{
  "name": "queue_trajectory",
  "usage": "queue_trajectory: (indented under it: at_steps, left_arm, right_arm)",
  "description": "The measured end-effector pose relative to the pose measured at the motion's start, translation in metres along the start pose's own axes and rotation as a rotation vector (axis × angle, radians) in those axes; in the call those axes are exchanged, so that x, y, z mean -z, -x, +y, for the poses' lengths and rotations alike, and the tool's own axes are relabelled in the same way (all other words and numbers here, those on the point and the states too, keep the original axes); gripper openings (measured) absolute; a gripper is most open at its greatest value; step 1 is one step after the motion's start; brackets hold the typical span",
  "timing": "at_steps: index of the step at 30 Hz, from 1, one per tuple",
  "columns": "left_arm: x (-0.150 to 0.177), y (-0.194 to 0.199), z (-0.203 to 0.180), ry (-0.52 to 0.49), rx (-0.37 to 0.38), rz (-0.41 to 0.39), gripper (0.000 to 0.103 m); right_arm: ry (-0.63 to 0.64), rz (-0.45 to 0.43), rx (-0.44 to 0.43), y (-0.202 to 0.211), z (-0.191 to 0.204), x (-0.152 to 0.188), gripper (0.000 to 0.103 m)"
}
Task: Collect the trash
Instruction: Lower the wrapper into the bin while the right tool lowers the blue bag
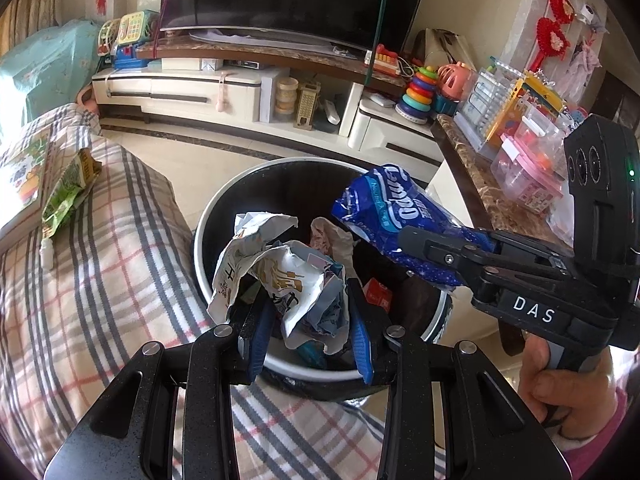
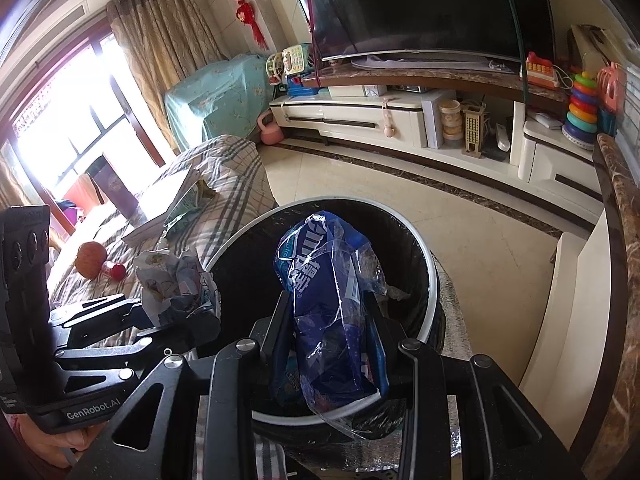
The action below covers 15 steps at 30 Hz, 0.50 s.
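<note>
Over the black bin (image 1: 224,208) beside the checked bedding, the left gripper (image 1: 306,320) pinched a crumpled white wrapper (image 1: 280,276) while the right gripper (image 2: 330,340) clamped a blue plastic bag (image 2: 324,280) (both above the opening). Dropping looked to be the step in hand; next, each jaw pair needed spreading.

Left wrist view: close above trash bin (image 1: 248,184), angled down, facing TV stand (image 1: 224,92). Right wrist view: same bin (image 2: 424,248), same facing, from right. Each shows other gripper.
</note>
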<state>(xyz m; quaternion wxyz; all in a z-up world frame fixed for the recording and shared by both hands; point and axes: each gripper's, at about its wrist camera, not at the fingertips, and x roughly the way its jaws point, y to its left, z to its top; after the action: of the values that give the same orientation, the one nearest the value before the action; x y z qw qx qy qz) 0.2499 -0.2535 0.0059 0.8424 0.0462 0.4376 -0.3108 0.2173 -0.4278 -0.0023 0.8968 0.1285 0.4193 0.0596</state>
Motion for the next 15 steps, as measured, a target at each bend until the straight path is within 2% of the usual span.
queue_trajectory:
  at_steps: [15]
  left_arm:
    - [-0.009,-0.016,0.004,0.020,0.004,0.041,0.033]
  right_arm:
    - [-0.025,0.016,0.000,-0.009,-0.008,-0.005,0.034]
